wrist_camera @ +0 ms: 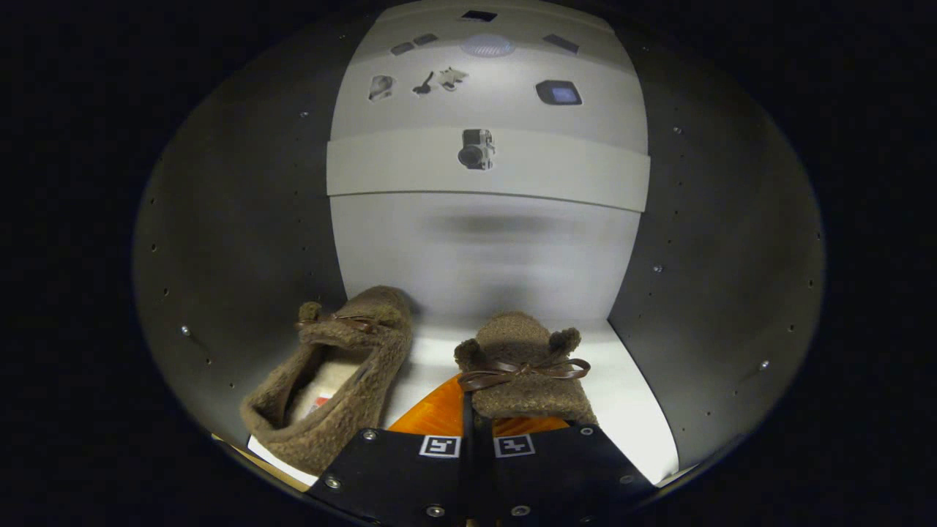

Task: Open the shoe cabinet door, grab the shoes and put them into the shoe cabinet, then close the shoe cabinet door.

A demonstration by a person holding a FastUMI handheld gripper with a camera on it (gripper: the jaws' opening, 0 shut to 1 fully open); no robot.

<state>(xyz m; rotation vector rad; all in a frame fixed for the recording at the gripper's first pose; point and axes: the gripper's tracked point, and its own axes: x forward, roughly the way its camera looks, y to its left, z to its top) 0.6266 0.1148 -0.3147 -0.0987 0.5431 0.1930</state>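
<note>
Second slipper point(523, 373) pinched at heel between gripper point(476, 432) fingers, carried inside cabinet point(219, 241) for setting beside first slipper point(337, 373).

No words, brand names or numbers are showing legibly. Two square black-and-white coded markers point(441, 446) are sitting side by side on the tongs point(468, 410), bearing blocky patterns, not letters. A small tag point(320, 402) inside the left slipper point(333, 373) is showing red print too small to read.
</note>
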